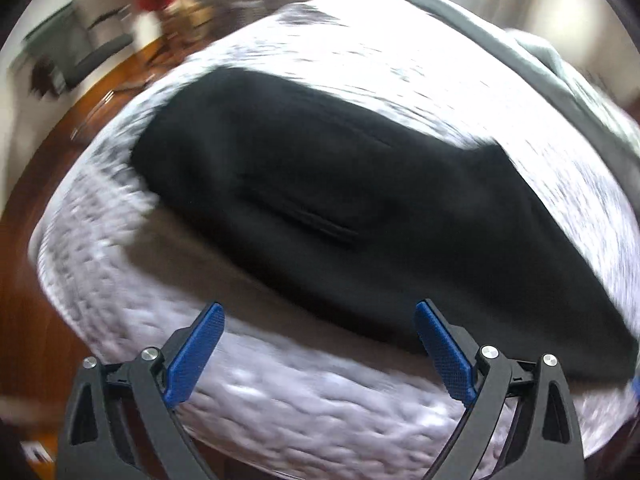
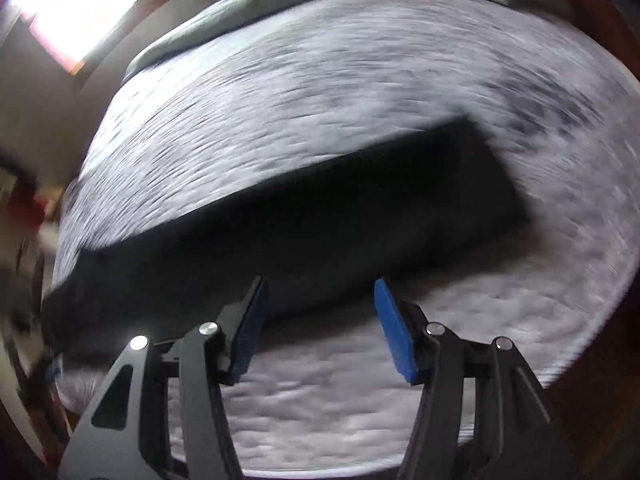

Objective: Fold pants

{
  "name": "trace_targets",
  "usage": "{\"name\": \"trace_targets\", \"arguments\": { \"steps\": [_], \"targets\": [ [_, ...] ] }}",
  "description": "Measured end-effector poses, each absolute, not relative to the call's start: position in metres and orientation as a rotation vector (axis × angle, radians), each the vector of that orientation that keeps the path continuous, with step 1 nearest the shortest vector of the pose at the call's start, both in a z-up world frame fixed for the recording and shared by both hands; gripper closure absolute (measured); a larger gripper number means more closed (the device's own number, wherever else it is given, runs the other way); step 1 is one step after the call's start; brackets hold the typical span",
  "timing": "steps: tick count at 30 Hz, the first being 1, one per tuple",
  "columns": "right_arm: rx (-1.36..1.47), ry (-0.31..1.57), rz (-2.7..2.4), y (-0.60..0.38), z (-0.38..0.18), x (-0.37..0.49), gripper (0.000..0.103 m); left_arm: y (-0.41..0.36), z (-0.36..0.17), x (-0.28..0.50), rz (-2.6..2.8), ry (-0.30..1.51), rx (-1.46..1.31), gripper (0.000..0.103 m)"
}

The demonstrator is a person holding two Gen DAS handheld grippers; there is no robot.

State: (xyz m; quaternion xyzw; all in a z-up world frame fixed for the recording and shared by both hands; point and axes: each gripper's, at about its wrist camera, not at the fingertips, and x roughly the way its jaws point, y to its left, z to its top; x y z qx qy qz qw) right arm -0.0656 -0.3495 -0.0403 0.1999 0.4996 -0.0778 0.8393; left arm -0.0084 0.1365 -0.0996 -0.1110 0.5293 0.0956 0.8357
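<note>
The black pants (image 1: 360, 200) lie flat on the pale textured bedspread (image 1: 320, 420), folded lengthwise into one long dark band. They sit just beyond and below the left gripper (image 1: 320, 344), whose blue pads stand wide apart with nothing between them. The right gripper (image 2: 320, 320) hangs above their near edge (image 2: 300, 240), jaws parted, empty. A grey blanket (image 2: 192, 24) lies bunched at the far side.
</note>
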Motion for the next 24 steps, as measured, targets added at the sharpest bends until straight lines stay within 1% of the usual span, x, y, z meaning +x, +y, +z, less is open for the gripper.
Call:
{"name": "trace_targets", "arguments": {
  "steps": [1,4,7,9,10,11,12,13,15,16,17,19,20,24],
  "targets": [
    [0.404,1.066,-0.11,-0.334,-0.041,-0.056,0.049,0.155,-0.098,-0.005,0.221,1.115,-0.275,0.007],
    [0.323,1.121,-0.039,-0.289,-0.054,-0.029,0.049,0.19,-0.096,0.007,0.223,1.11,-0.38,0.01],
    [0.312,1.189,0.001,-0.263,-0.079,-0.009,0.049,0.213,-0.101,0.019,0.198,1.115,-0.505,0.013],
    [0.314,1.238,-0.003,-0.254,-0.096,-0.002,0.049,0.217,-0.108,0.025,0.19,1.13,-0.544,0.026],
    [0.318,1.251,-0.009,-0.251,-0.1,-0.003,0.048,0.22,-0.114,0.032,0.178,1.146,-0.575,0.03],
    [0.313,1.248,-0.016,-0.249,-0.103,-0.005,0.048,0.223,-0.12,0.034,0.177,1.163,-0.6,0.043],
    [0.308,1.244,-0.014,-0.248,-0.104,-0.007,0.048,0.226,-0.125,0.036,0.188,1.182,-0.622,0.053],
    [0.305,1.243,-0.011,-0.247,-0.103,-0.007,0.048,0.229,-0.131,0.036,0.208,1.188,-0.65,0.056],
    [0.313,1.248,0.002,-0.25,-0.103,-0.006,0.047,0.231,-0.13,0.03,0.251,1.168,-0.677,0.072],
    [0.318,1.249,0.006,-0.251,-0.104,-0.006,0.047,0.233,-0.127,0.025,0.266,1.145,-0.696,0.075],
    [0.33,1.25,0.01,-0.253,-0.105,-0.005,0.047,0.232,-0.123,0.019,0.276,1.123,-0.713,0.081],
    [0.351,1.25,0.011,-0.256,-0.106,-0.004,0.047,0.231,-0.12,0.011,0.283,1.107,-0.713,0.088],
    [0.357,1.25,0.01,-0.258,-0.107,-0.004,0.046,0.231,-0.121,0.008,0.292,1.108,-0.704,0.089],
    [0.336,1.255,0.003,-0.256,-0.108,-0.003,0.046,0.216,-0.135,0.008,0.323,1.124,-0.61,0.088]
  ]
}}
